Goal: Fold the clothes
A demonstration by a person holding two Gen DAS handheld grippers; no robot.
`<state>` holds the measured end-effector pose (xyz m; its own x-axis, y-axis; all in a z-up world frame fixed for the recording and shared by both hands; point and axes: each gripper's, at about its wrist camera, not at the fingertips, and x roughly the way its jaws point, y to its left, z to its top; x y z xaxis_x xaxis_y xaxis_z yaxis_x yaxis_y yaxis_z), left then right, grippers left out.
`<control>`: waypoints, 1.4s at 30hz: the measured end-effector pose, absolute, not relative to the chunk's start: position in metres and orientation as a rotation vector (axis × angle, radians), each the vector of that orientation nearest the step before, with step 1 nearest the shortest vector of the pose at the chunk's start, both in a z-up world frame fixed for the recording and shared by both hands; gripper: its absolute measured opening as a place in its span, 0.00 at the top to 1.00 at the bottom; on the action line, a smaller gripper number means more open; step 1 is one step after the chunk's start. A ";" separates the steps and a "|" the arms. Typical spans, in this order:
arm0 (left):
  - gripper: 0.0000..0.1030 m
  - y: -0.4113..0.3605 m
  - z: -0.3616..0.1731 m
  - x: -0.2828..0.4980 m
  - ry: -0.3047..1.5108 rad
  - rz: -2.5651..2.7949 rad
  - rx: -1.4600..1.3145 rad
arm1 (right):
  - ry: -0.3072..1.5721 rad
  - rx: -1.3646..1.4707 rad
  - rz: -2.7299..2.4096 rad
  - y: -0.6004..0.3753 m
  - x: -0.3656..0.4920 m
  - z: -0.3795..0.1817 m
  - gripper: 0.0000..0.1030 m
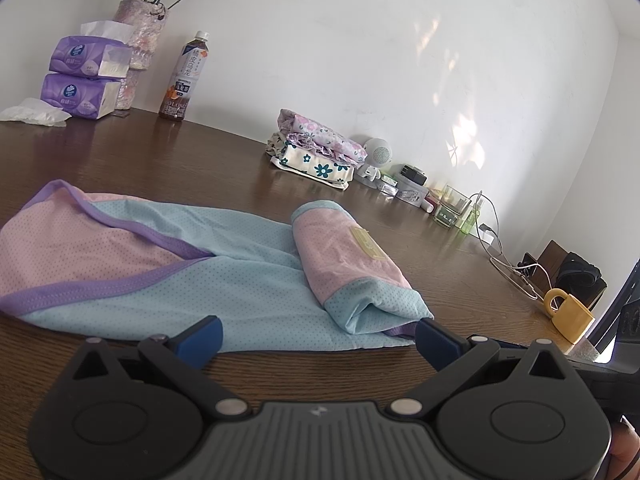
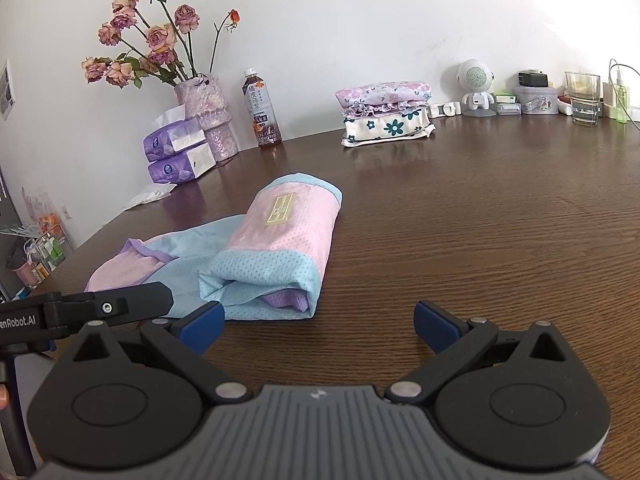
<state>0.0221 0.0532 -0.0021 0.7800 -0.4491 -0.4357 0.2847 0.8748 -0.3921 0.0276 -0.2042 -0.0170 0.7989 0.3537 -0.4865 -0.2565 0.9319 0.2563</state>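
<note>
Garment [image 1: 224,264] half rolled on the surface [image 2: 460,240].
One end rolled, rest flat; both hand-held grippers, left [image 1: 318,336] and right [image 2: 319,326], spread wide, empty.

tool [image 2: 318,326] open — garment [image 2: 276,248] half-rolled

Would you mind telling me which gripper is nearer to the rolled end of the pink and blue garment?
Left. The left gripper is at its near edge; the right gripper hangs over bare table beside the rolled end.
</note>
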 end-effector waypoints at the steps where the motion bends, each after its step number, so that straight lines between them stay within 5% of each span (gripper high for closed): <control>1: 0.00 0.053 -0.002 0.022 0.546 -0.403 -0.315 | 0.557 0.182 0.331 -0.204 0.028 -0.017 0.00; 21: 0.00 0.068 0.007 0.026 0.551 -0.414 -0.391 | 0.552 0.190 0.357 -0.206 0.028 -0.017 0.00; 42: 0.00 0.036 0.065 0.045 0.399 -0.315 -0.138 | 0.495 0.160 0.355 -0.205 0.048 0.026 0.00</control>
